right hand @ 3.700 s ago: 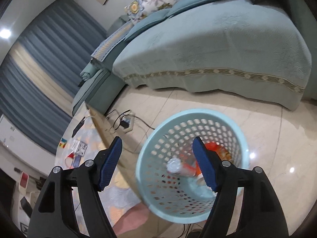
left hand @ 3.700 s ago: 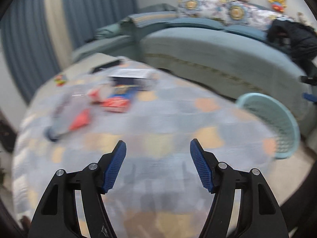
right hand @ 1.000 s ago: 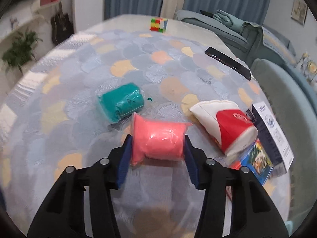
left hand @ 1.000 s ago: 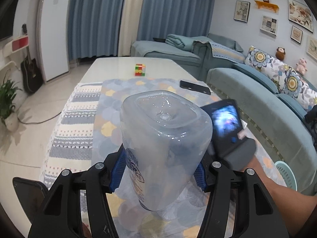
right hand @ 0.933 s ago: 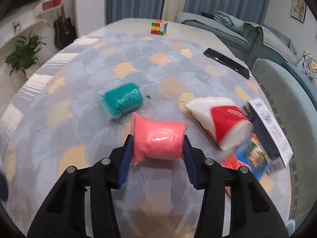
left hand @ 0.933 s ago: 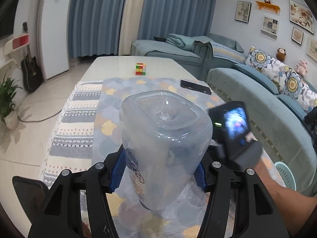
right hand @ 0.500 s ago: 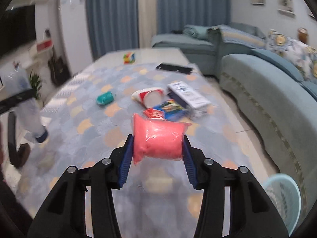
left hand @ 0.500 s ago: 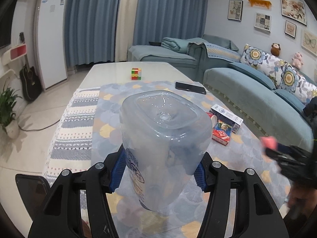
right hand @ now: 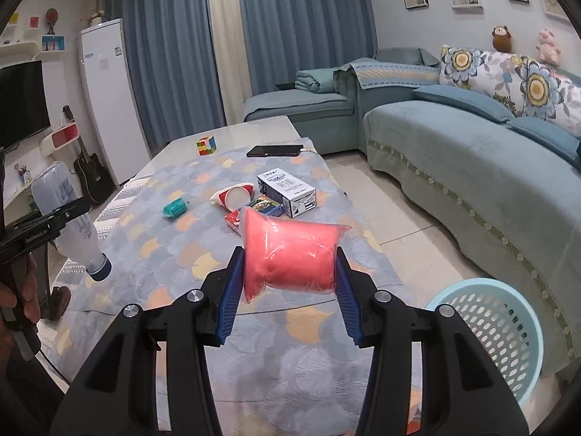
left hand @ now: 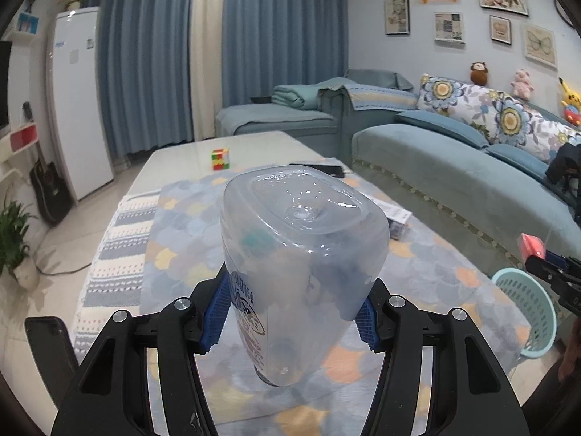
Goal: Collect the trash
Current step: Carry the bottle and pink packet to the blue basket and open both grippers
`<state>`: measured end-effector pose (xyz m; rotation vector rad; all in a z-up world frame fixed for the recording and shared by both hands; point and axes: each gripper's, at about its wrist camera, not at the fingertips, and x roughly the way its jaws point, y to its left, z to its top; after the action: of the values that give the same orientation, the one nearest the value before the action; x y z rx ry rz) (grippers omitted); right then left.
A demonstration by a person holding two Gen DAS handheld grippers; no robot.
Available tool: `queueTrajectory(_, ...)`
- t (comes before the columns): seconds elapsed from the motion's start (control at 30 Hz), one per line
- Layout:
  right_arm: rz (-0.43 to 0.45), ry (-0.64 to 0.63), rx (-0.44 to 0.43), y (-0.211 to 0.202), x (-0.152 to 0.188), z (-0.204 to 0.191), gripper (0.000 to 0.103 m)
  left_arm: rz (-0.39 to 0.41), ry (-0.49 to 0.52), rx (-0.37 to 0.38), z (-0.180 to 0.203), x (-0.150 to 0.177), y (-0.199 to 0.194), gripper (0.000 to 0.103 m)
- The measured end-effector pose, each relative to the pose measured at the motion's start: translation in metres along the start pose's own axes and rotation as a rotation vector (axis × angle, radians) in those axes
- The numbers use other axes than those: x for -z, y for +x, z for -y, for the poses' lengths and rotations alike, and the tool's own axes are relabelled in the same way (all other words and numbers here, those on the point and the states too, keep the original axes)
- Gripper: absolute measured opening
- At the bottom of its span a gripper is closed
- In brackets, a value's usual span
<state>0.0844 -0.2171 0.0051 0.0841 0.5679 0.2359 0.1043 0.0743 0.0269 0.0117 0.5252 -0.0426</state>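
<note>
Over the table: we hold both grippers above the patterned cloth [right hand: 174, 239], each with a piece of trash in it.
Left gripper [left hand: 292, 314]: we have its blue pads clamped on the sides of a clear plastic bottle [left hand: 301, 254].
Bottle: its flat base faces the left wrist camera; in the right wrist view its blue cap [right hand: 98, 268] points down toward the cloth, at the table's left side.
Right gripper [right hand: 287, 287]: we grip a pink plastic-wrapped packet [right hand: 290, 254] between its blue pads, both pressing on the packet's ends.
Packet: held clear of the cloth, at the table's near end.
Basket: a light-blue perforated basket [right hand: 501, 330] stands on the floor just beside the table's right edge, between table and sofa [right hand: 472, 181]; we cannot see its inside.
Still on the table: a green wrapped roll [right hand: 175, 208], a red-and-white paper cup [right hand: 234, 196] on its side, a white carton [right hand: 287, 190], and a flat coloured packet [right hand: 265, 206] touching the carton.
Far end of the table: a colour cube [right hand: 206, 144] and a black phone [right hand: 275, 150], well apart from the trash.
Person: a hand [right hand: 21, 301] wraps the left gripper's handle at the table's left side.
</note>
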Motion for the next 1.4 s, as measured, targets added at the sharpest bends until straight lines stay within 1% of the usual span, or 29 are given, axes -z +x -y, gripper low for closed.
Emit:
queueTrajectory(0.07,0.017,-0.005,0.008,-0.007,0.0,0.003,0.044,0.008,0.014,0.029,0.01,-0.001,-0.004,0.056)
queueTrajectory(0.27,0.041,0.027,0.048,-0.028,0.007,0.033,0.044,0.038,0.069,0.223,0.048,0.005,-0.02,0.056)
queueTrajectory(0.33,0.047,0.044,0.066,-0.036,0.009,0.049,0.044,0.02,0.075,0.29,0.063,0.011,-0.02,0.056)
queueTrajectory(0.4,0.059,0.063,0.091,-0.045,0.013,0.064,0.044,0.002,0.075,0.336,0.078,0.017,-0.017,0.056)
queueTrajectory(0.5,0.076,0.11,0.15,-0.06,0.022,0.1,0.044,-0.019,0.072,0.413,0.108,0.022,-0.013,0.056)
queueTrajectory(0.6,0.079,0.179,0.189,-0.07,0.031,0.135,0.044,-0.022,0.074,0.492,0.145,0.021,-0.011,0.056)
queueTrajectory(0.63,0.075,0.217,0.205,-0.074,0.036,0.151,0.044,-0.022,0.064,0.539,0.162,0.018,-0.011,0.056)
queueTrajectory(0.67,0.072,0.249,0.215,-0.077,0.04,0.163,0.044,-0.024,0.06,0.565,0.17,0.018,-0.009,0.056)
queueTrajectory(0.7,0.068,0.282,0.221,-0.079,0.043,0.175,0.044,-0.024,0.063,0.603,0.188,0.014,-0.008,0.056)
queueTrajectory(0.73,0.065,0.322,0.225,-0.082,0.047,0.189,0.044,-0.024,0.07,0.624,0.201,0.012,-0.008,0.056)
queueTrajectory(0.8,0.071,0.373,0.232,-0.088,0.052,0.209,0.044,-0.033,0.085,0.674,0.235,0.003,-0.002,0.056)
queueTrajectory(0.9,0.094,0.408,0.241,-0.098,0.056,0.224,0.044,-0.05,0.093,0.735,0.276,-0.008,0.008,0.056)
queueTrajectory(1.07,0.111,0.475,0.263,-0.099,0.054,0.244,0.047,-0.076,0.109,0.773,0.323,-0.02,0.024,0.056)
queueTrajectory(1.13,0.109,0.526,0.256,-0.098,0.055,0.256,0.052,-0.103,0.119,0.757,0.338,-0.023,0.035,0.057)
queueTrajectory(1.17,0.115,0.548,0.247,-0.099,0.057,0.261,0.057,-0.119,0.122,0.745,0.342,-0.024,0.04,0.061)
queueTrajectory(1.2,0.119,0.566,0.235,-0.099,0.058,0.265,0.061,-0.128,0.126,0.739,0.345,-0.024,0.043,0.064)
queueTrajectory(1.27,0.129,0.601,0.214,-0.1,0.06,0.271,0.063,-0.13,0.133,0.72,0.347,-0.024,0.046,0.071)
queueTrajectory(1.4,0.13,0.648,0.174,-0.1,0.065,0.279,0.064,-0.129,0.139,0.694,0.336,-0.023,0.047,0.075)
